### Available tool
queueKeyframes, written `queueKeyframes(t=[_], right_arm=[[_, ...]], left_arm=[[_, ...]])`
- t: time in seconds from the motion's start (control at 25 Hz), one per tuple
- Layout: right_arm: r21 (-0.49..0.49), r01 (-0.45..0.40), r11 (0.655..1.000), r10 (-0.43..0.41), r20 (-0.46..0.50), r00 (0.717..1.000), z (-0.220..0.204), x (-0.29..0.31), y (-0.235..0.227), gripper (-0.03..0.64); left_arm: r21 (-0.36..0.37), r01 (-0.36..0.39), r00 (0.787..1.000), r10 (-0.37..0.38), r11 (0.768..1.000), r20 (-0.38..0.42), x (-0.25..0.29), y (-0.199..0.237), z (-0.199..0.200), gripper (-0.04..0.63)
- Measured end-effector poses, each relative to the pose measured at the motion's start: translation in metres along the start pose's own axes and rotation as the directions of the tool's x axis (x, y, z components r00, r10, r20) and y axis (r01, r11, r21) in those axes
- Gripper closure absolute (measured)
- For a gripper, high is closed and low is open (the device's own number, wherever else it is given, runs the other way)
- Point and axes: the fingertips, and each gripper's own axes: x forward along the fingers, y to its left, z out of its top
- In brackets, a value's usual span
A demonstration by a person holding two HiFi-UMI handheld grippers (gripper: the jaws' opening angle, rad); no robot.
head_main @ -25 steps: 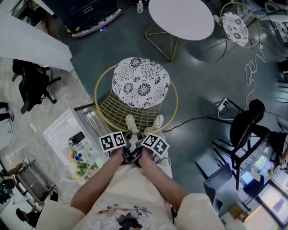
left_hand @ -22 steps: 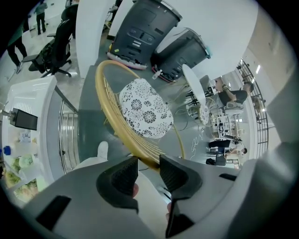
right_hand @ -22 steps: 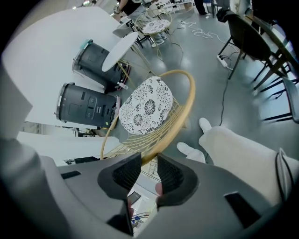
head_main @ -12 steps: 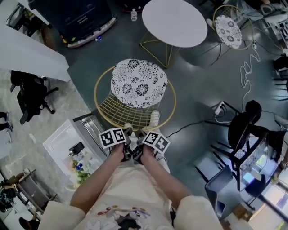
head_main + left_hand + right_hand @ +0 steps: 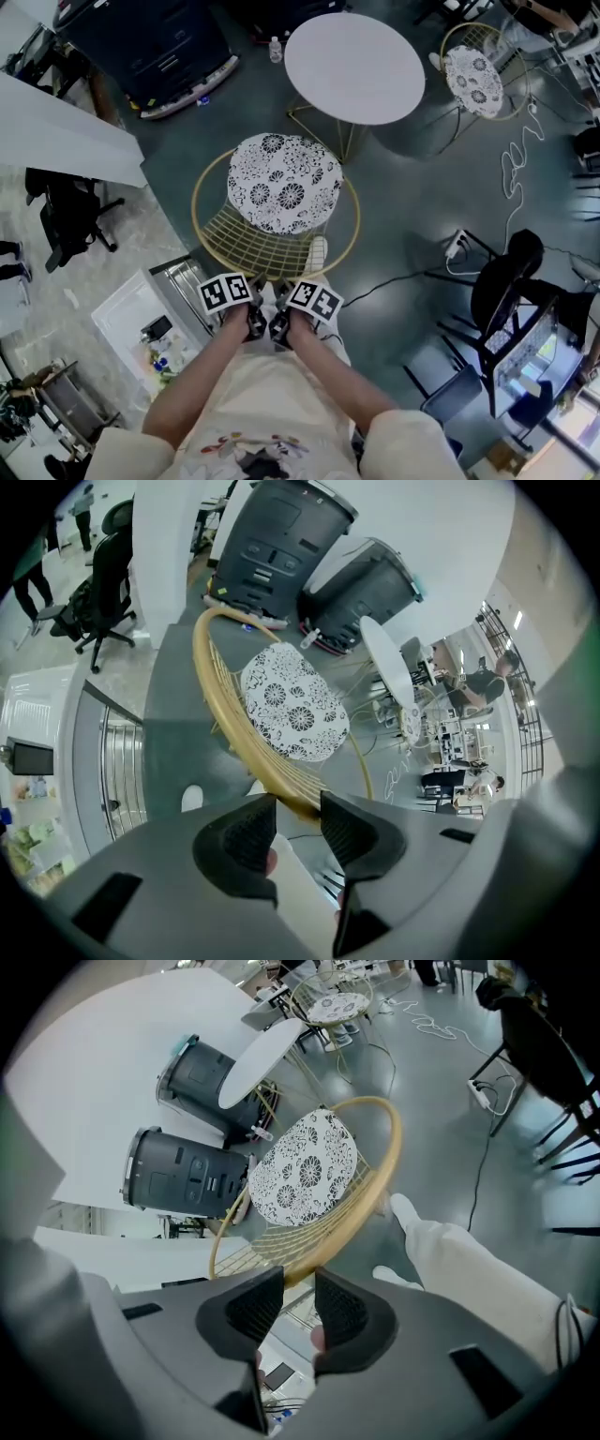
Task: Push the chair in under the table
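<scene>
Left gripper [image 5: 298, 819] and right gripper [image 5: 298, 1305] jaws clenched on chair [image 5: 284, 183] rim, seat near table [image 5: 354, 67] edge, open floor [image 5: 403, 187] rightward.

Gold and floral up front
Gold chair [image 5: 253, 248] rim between black fingers [image 5: 234, 832]; beyond them a black-and-white floral cushion [image 5: 284, 183], white table [image 5: 354, 67], teal floor [image 5: 412, 187].

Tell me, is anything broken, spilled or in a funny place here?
Nothing looks broken or spilled. The chair stands out in the open, not yet under the round table. A white cable lies in loose squiggles on the floor at the right, and a bottle stands on the floor by the table.
</scene>
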Motion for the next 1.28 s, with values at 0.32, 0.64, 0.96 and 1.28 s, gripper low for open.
queueKeyframes(t=[0.32,0.64,0.96,1.28], right_arm=[[-0.014,-0.006,1.000,0.006,-0.027,1.000,0.039,0.006,0.015,0.523],[-0.019,-0.021,1.000,0.020,-0.054,0.998,0.068,0.016,0.031,0.523],[-0.011,-0.020,1.000,0.019,-0.078,0.997,0.067,0.024,0.038,0.523],[-0.047,-0.020,0.999,0.016,-0.082,0.996,0.066,0.022,0.037,0.525]], left_arm=[[-0.011,0.001,1.000,0.000,1.000,0.013,0.014,-0.025,0.032,0.446],[-0.018,0.002,0.999,-0.001,1.000,0.042,0.024,-0.041,0.062,0.446],[-0.033,-0.008,0.999,0.009,0.999,0.051,0.026,-0.036,0.072,0.446],[-0.021,0.002,0.998,0.000,1.000,0.068,0.025,-0.035,0.072,0.446]])
